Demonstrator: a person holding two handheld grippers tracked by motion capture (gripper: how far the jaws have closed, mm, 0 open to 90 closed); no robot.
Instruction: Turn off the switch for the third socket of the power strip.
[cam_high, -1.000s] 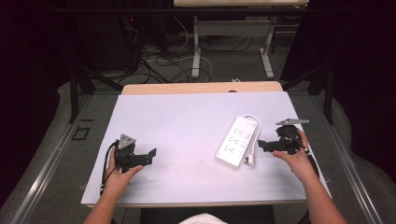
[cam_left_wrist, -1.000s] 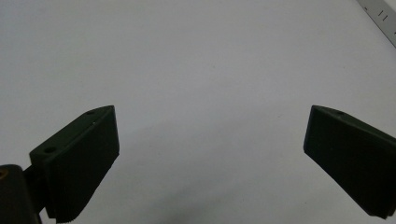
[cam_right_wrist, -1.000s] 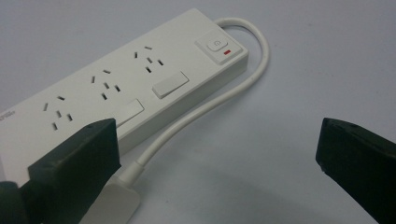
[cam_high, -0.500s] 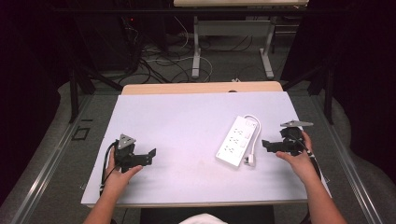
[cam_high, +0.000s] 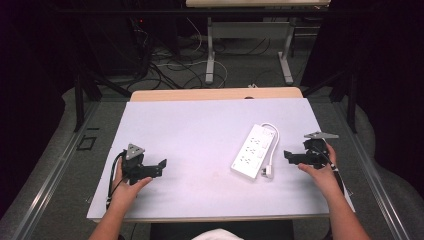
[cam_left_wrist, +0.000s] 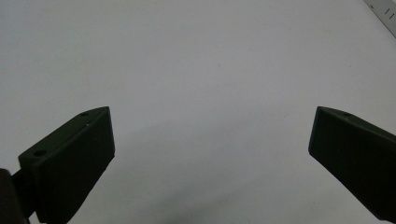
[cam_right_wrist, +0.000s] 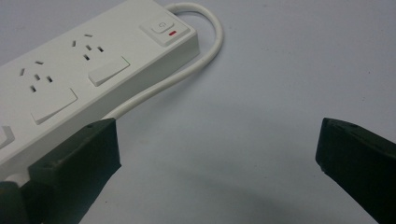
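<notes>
The power strip (cam_high: 254, 151) lies diagonally, long axis running away from the person, just left of the wide-open, empty right gripper (cam_high: 289, 156), while the equally open, empty left gripper (cam_high: 161, 165) sits well apart.

power strip (cam_right_wrist: 70, 88) cropped at left edge
</notes>
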